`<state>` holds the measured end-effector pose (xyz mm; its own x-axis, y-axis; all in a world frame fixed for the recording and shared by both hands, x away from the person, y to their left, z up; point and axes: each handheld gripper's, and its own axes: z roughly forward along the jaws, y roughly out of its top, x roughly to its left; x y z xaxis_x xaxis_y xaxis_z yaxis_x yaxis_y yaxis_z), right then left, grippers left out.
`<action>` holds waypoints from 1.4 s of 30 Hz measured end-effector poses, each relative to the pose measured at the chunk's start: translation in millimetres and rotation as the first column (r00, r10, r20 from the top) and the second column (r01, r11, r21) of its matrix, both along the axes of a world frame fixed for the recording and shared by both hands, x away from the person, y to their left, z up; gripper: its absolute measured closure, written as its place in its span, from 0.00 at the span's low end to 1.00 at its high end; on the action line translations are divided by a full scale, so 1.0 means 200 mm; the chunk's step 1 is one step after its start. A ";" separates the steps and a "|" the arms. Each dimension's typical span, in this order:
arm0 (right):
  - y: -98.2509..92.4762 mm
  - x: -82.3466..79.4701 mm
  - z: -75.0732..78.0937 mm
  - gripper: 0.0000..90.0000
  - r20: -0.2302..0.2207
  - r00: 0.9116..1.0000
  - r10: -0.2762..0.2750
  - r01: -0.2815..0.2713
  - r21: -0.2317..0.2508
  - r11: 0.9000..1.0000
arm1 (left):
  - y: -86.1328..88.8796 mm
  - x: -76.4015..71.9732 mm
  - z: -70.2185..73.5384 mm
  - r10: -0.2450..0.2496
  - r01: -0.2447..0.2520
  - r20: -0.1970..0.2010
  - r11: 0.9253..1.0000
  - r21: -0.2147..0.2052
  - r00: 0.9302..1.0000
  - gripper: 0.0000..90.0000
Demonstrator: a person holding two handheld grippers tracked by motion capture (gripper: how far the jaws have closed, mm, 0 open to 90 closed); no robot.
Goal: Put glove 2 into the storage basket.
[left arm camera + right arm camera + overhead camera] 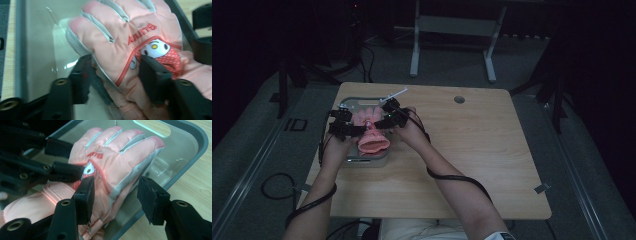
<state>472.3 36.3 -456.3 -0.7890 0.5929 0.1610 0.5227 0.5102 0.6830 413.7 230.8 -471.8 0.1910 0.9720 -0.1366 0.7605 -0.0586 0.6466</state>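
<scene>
Two tools: both are working one pink glove (371,131) in the grey tray (384,161) on the desk (472,150).
Left tool (115,72): jaws are straddling the glove's edge, half-wide.
Right tool (116,195): jaws are gaping wide around the other edge.
Progress: judging early; no firm grip, glove is lying in tray.

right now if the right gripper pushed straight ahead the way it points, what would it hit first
Most likely the pink glove: the right gripper is open, its jaws straddling the glove's edge. Beyond that comes the grey tray wall. Depth is hard to judge.
</scene>
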 end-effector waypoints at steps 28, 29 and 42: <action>-0.20 -0.07 0.12 0.22 0.044 0.995 0.087 -0.091 0.099 0.991 | -0.05 -0.16 0.17 -0.119 0.122 0.208 0.993 -0.001 0.971 0.09; -0.21 -0.07 0.12 0.23 0.051 0.995 0.081 -0.085 0.097 0.992 | -0.06 -0.17 0.17 -0.124 0.127 0.215 0.992 -0.001 0.969 0.09; -0.36 -0.14 0.12 0.20 0.092 0.991 0.099 -0.106 0.075 0.991 | -0.30 -0.33 0.25 -0.275 0.283 0.303 0.959 0.018 0.912 0.09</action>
<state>444.9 -36.4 -433.0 -0.8583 0.4959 0.1320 0.4066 0.5002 0.7645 347.8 169.9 -421.9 0.4898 0.8702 -0.0542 0.4859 -0.2208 0.8457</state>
